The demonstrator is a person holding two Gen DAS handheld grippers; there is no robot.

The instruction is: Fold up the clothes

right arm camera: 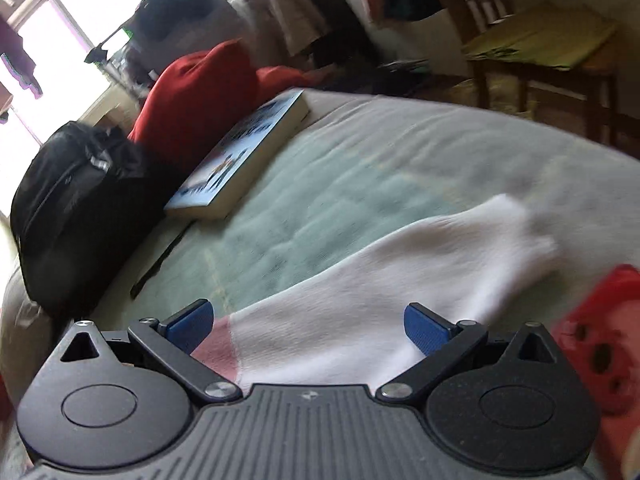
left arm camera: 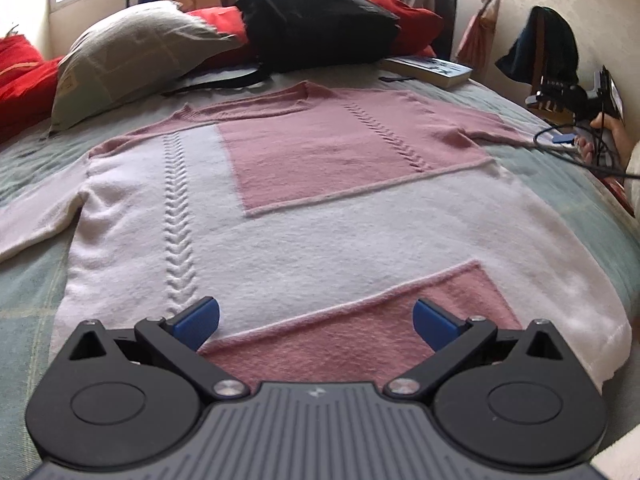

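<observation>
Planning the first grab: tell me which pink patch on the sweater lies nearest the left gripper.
The lower pink patch, by the hem, right between the open left gripper fingers. The upper pink patch lies farther, by the neckline.

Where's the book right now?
The book lies flat at the bed's far right, beside the black backpack, beyond the sweater.

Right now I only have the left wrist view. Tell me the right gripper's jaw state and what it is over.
Observer: The right gripper is open and grips nothing.
Operator: Say what lies under it.
Observer: A white sleeve, pink at its near end, runs forward from below the fingers across the green bedspread.
Operator: Report anything close to that sleeve.
Observer: A blurred red object shows just right of it. I cannot tell what it is.
</observation>
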